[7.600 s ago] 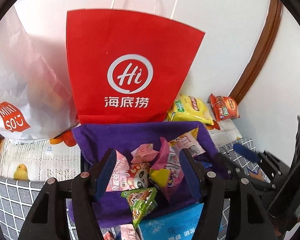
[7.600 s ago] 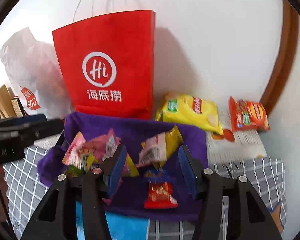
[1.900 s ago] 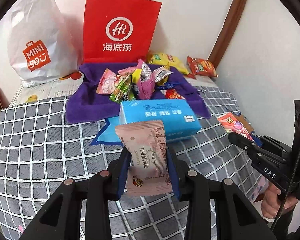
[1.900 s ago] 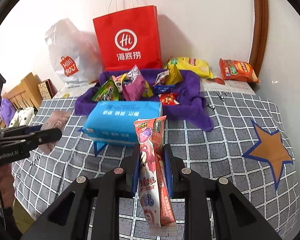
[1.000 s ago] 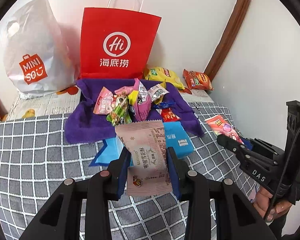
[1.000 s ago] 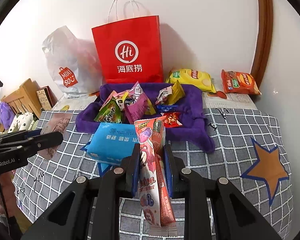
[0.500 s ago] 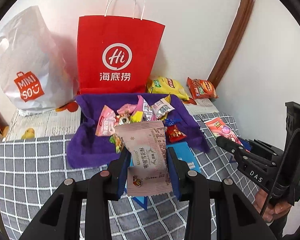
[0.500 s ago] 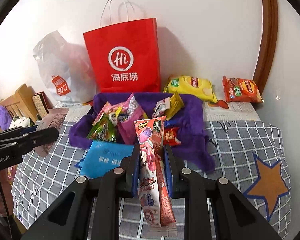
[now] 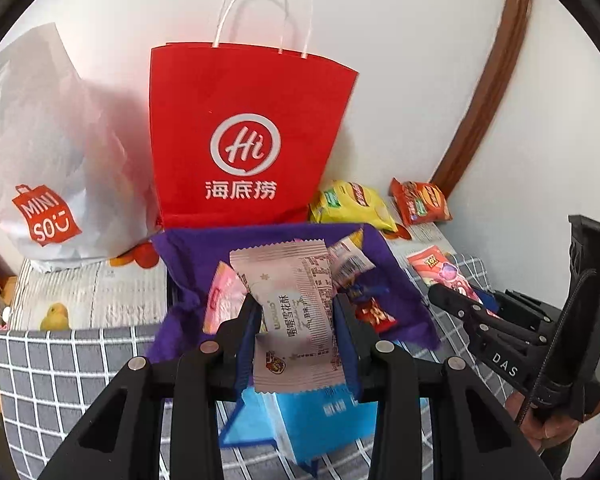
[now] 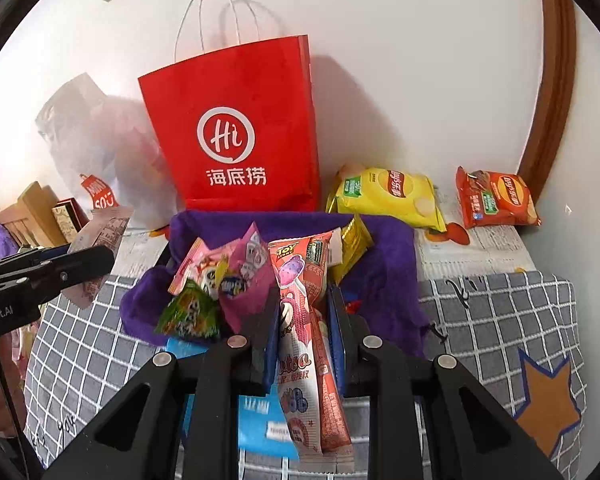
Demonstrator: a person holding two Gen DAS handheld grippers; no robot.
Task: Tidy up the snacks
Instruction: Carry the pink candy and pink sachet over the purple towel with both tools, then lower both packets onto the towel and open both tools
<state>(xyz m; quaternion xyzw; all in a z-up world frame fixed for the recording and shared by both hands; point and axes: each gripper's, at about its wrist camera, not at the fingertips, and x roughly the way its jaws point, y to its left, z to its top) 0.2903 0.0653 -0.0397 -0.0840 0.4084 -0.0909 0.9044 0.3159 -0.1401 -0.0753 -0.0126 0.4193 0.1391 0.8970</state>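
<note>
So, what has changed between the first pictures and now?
Both hand-held grippers, open over the snack pile at first, are now shut on packets: the left hand-held gripper holds a pale pink wrapped pastry, the right hand-held gripper a long red lollipop packet. They drew back and have returned toward the purple cloth-lined box. The red paper bag stayed put.
</note>
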